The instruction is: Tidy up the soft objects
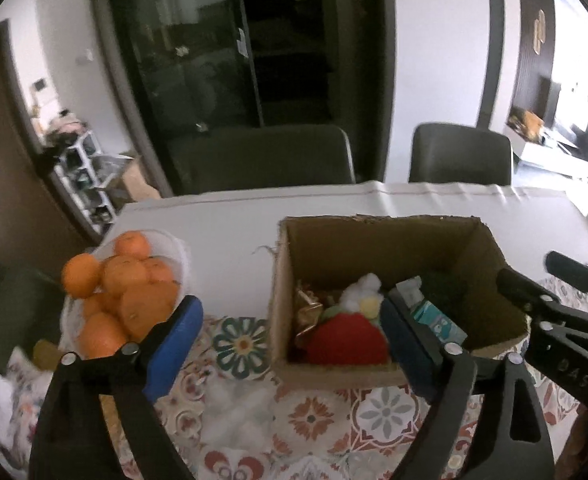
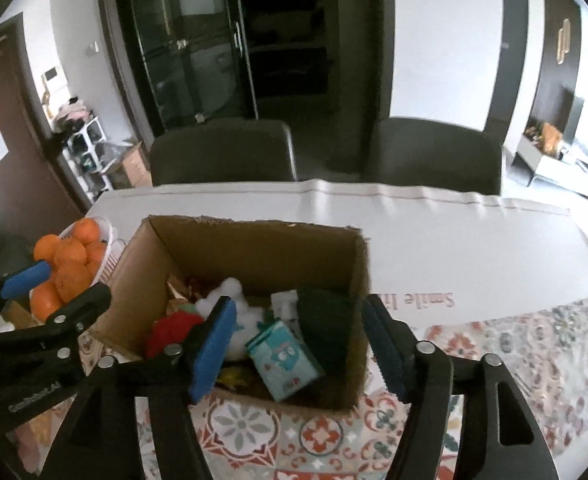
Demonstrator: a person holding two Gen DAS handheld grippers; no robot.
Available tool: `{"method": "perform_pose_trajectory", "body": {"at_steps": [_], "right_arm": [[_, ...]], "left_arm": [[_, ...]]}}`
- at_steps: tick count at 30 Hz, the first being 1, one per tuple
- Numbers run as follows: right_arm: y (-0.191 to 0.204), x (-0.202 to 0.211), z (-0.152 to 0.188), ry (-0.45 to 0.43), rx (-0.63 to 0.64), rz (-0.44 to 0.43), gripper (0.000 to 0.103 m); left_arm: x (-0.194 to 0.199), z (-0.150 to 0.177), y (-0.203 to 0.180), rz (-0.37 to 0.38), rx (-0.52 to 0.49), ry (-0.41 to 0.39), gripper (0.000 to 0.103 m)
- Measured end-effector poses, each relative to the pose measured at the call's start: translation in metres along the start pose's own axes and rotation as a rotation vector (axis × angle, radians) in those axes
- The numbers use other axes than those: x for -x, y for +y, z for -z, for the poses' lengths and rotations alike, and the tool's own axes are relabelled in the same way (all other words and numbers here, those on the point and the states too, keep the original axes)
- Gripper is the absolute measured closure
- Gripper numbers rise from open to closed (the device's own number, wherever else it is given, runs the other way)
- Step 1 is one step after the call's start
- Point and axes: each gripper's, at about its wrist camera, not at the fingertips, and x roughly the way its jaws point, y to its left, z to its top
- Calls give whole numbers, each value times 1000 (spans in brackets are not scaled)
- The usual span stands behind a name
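An open cardboard box [image 1: 378, 240] [image 2: 254, 240] stands on the patterned cloth. Inside lie a red plush toy [image 1: 346, 340] [image 2: 166, 330], white cotton stuffing [image 1: 360, 288] [image 2: 222, 294], a teal tissue pack [image 1: 438, 320] [image 2: 284, 356], a dark green cloth [image 2: 326, 324] and gold wrapping [image 1: 308, 308]. A tuft of white cotton [image 1: 238, 412] lies on the cloth before the box. My left gripper [image 1: 290, 344] is open and empty, its jaws spread at the box's near left corner. My right gripper [image 2: 298, 344] is open and empty over the box's near edge.
A white bowl [image 1: 174, 252] [image 2: 108, 234] of oranges [image 1: 134, 280] [image 2: 70, 264] stands left of the box. Beyond the box lies the white table [image 1: 222, 232] [image 2: 454, 240], with two dark chairs [image 1: 266, 156] [image 2: 434, 152] behind its far edge.
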Motion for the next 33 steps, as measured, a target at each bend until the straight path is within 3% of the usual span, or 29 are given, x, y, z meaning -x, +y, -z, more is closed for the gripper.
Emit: {"method": "perform_pose_trajectory", "body": {"at_steps": [9, 15, 33], "right_arm": [[3, 74, 31, -105, 4, -6, 17], [10, 122, 64, -155, 6, 13, 17], [62, 258, 183, -253, -75, 78, 16]], "left_arm": [[85, 40, 8, -71, 45, -114, 0], [136, 70, 11, -90, 37, -175, 0], [253, 174, 58, 31, 21, -229, 0]]}}
